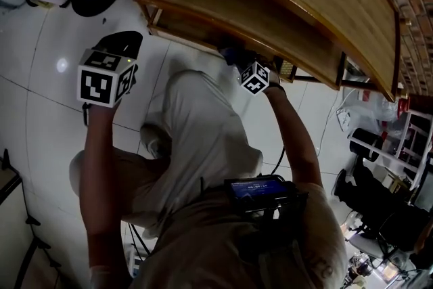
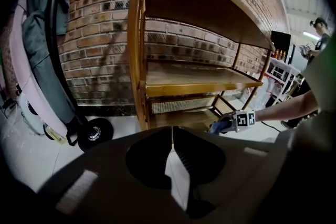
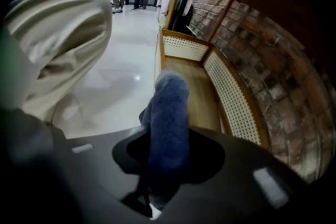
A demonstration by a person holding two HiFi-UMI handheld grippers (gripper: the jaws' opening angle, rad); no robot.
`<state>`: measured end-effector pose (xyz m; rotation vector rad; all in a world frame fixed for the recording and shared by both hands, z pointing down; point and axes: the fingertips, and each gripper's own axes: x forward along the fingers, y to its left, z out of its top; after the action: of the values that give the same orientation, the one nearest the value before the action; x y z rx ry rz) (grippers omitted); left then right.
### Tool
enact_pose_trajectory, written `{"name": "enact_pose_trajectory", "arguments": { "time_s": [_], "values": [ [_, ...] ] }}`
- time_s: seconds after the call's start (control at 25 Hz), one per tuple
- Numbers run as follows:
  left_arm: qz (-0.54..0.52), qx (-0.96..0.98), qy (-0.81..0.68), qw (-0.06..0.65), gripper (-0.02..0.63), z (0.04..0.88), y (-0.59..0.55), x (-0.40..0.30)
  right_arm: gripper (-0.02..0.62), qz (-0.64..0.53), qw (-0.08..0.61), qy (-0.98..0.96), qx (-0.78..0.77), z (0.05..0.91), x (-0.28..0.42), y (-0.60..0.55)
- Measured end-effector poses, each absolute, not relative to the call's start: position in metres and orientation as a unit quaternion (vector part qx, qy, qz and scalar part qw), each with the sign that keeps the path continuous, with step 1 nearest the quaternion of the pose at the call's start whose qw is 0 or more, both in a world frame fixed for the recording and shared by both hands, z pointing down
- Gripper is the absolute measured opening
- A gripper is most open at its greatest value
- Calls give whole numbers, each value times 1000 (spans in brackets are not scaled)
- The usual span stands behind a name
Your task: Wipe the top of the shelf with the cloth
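Blue fuzzy cloth (image 3: 168, 123), the only one, is pinched in my right tool (image 3: 164, 157), low near the front edge of the single curved wooden shelf's (image 1: 304, 3) bottom board. My left tool (image 2: 172, 152) is closed, empty, above open white floor (image 1: 40, 78).

Beige shirt (image 1: 196, 254), pale trousers (image 1: 196, 125); left gripper (image 1: 120, 44), right gripper (image 1: 233, 56), black-and-white cubes (image 1: 105, 81)

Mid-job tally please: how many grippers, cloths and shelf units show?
Grippers: 2, left gripper and right gripper
Cloths: 1, blue cloth
Shelf units: 1, wooden shelf unit
Total: 4
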<state>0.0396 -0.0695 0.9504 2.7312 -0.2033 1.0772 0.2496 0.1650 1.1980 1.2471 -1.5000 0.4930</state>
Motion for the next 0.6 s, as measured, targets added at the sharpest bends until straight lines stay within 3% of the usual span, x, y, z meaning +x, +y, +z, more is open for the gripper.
{"name": "enact_pose_trajectory", "arguments": {
  "time_s": [0.6],
  "values": [
    [352,929,-57,96,14,942,-63,48,130,277,584,-517,561,1199,343,329]
  ]
}}
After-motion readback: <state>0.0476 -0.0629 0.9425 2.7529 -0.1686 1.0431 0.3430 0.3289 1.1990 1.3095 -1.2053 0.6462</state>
